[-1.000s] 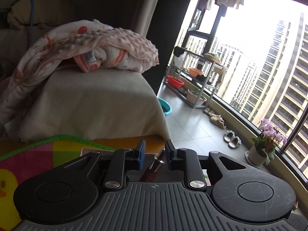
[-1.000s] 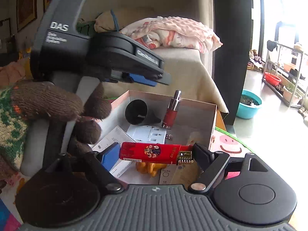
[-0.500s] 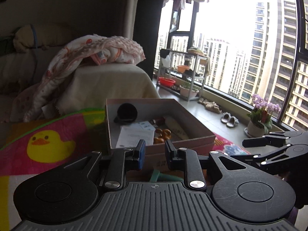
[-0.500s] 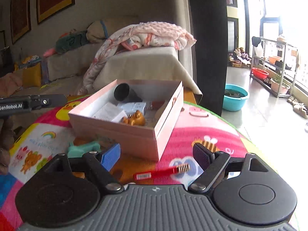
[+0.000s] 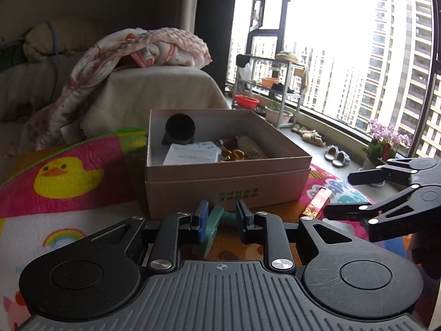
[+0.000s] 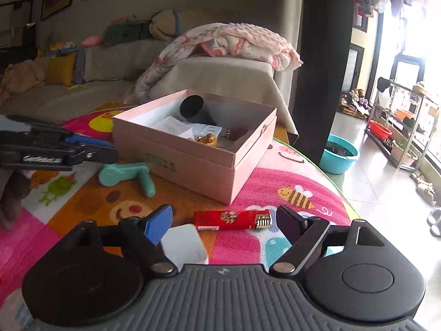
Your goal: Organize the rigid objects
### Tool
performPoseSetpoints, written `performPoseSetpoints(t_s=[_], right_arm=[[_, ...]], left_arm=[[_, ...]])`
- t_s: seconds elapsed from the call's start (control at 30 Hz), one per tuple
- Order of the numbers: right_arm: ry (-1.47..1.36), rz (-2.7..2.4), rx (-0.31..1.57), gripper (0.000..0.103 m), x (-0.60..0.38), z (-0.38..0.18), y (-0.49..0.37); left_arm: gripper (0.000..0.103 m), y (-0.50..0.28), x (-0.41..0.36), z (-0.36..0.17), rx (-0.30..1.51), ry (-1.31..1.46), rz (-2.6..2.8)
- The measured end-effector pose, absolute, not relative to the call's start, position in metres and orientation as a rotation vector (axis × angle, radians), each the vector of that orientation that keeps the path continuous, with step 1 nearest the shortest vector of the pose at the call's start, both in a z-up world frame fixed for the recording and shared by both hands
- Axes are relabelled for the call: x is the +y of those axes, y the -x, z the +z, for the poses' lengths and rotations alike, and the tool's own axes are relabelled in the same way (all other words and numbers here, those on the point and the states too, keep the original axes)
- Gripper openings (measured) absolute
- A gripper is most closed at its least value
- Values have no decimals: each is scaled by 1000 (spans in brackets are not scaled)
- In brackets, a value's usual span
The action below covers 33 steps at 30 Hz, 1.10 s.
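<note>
Much of the teal plastic piece (image 5: pixel 217 220) is hidden behind the left tool (image 5: pixel 220 220) in that tool's own view; only a flat end and a short round stem show between the fingers, and whether the pads touch it cannot be made out. The jaws are drawn nearly together, and nothing is seen lifted by them. From the right wrist view the same piece (image 6: pixel 125 173) is seen lying on the worktop (image 6: pixel 289 171), a rounded body with a bent handle, just below the left tool (image 6: pixel 91 151), whose fingers point level across it. A hand in a brown knitted glove (image 6: pixel 12 193) is cut off at the left edge.

Ahead of both tools an open pink cardboard box (image 6: pixel 198 165) is set on the mat, smooth and square-cornered. Inside it a black funnel (image 6: pixel 193 106), white paper (image 6: pixel 171 125) and a small amber figure (image 6: pixel 206 138) are partly hidden by the near wall; the other contents are too small to tell.

The right tool (image 6: pixel 223 219) is held wide apart and empty, tilted downward. Between and just beyond its fingers a glossy red lighter (image 6: pixel 231 218) with a gold end lies flat on the mat, untouched. A white rounded block (image 6: pixel 183 244) is cut off behind the blue left pad (image 6: pixel 158 222).
</note>
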State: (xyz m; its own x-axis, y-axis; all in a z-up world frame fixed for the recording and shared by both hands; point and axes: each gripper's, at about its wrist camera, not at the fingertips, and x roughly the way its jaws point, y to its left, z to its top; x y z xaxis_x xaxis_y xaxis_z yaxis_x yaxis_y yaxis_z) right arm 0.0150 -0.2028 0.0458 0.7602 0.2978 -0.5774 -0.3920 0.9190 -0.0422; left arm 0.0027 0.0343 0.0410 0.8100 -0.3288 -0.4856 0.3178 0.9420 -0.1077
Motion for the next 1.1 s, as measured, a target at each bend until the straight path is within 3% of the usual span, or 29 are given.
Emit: performPoseSetpoints(t_s=[0.13, 0.33, 0.43, 0.67, 0.83, 0.97, 1.1], right_arm=[[118, 391, 737, 84, -198, 26, -59], [145, 360, 765, 87, -191, 15, -72], [151, 398, 767, 82, -191, 19, -61], [176, 460, 613, 82, -182, 90, -26], [152, 398, 501, 82, -149, 151, -79], [121, 326, 550, 82, -119, 149, -144], [78, 335, 610, 82, -111, 131, -155]], left_arm=[[24, 10, 30, 41, 534, 39, -360], [24, 23, 29, 33, 565, 32, -348], [24, 25, 34, 26, 578, 51, -341], [24, 27, 48, 21, 593, 104, -312], [24, 27, 47, 26, 583, 106, -312], [24, 31, 51, 28, 582, 90, -311], [24, 26, 61, 25, 586, 93, -295]])
